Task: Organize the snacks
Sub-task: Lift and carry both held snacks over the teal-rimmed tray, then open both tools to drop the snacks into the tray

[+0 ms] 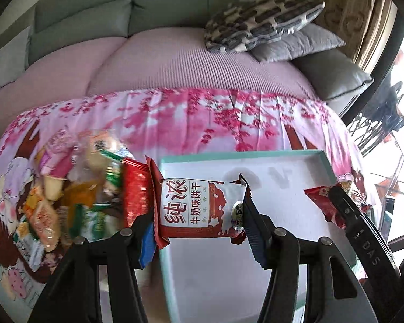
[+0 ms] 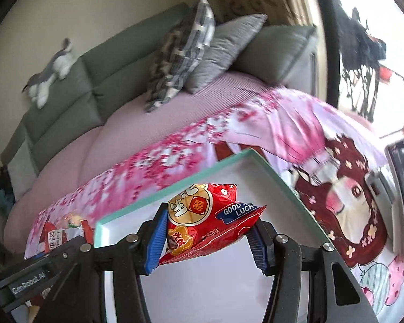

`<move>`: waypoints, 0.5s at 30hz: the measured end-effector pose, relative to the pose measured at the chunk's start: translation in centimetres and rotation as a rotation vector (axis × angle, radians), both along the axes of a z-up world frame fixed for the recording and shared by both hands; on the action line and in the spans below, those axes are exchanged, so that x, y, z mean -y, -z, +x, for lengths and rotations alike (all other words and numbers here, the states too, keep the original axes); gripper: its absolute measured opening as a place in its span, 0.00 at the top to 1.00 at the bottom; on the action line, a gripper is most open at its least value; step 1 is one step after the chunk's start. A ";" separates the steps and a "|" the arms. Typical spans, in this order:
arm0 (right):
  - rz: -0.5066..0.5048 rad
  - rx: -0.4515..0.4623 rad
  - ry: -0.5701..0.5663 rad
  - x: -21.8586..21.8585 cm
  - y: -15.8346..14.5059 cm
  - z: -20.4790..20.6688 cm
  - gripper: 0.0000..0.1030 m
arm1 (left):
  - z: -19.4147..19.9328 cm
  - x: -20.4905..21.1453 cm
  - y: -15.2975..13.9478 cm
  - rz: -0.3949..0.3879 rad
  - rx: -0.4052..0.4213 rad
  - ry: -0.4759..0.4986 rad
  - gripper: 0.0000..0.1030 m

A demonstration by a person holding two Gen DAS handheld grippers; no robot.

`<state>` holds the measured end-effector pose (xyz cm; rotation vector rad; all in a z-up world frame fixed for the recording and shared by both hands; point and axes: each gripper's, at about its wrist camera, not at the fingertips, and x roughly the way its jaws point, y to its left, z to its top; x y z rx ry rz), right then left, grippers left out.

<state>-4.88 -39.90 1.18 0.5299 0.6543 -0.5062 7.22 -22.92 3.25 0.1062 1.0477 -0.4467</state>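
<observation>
The left gripper (image 1: 199, 228) pinches a red-and-white biscuit packet (image 1: 199, 207) crosswise: its blue-padded fingers (image 1: 251, 231) press on the packet's two crimped ends, and the packet's printed face spans the whole gap between them. The packet hangs over the left rim of a shallow teal-edged box (image 1: 296, 154) with a white floor. At nine o'clock from the packet, a heap of mixed snack packets (image 1: 67, 188) lies on the pink blossom-print cloth (image 1: 188, 118).

The right gripper (image 2: 207, 239) grips a red peanut bag (image 2: 210, 220) at its lower half; both blue pads bear on its sides, and the bag's top juts out past the fingertips toward twelve o'clock. The bag is held above the same box (image 2: 272, 172), over the white floor near its far rim.
</observation>
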 end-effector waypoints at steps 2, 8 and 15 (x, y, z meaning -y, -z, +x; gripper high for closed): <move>-0.012 -0.016 0.019 0.7 0.6 -0.2 0.44 | 0.2 1.0 0.6 0.006 -0.008 0.007 0.43; -0.039 -0.042 0.047 1.8 1.4 -0.4 0.44 | 1.5 3.7 3.2 0.057 -0.039 0.024 0.43; -0.018 -0.043 0.052 2.7 2.1 -0.4 0.44 | 2.1 5.8 5.7 0.100 -0.078 0.037 0.43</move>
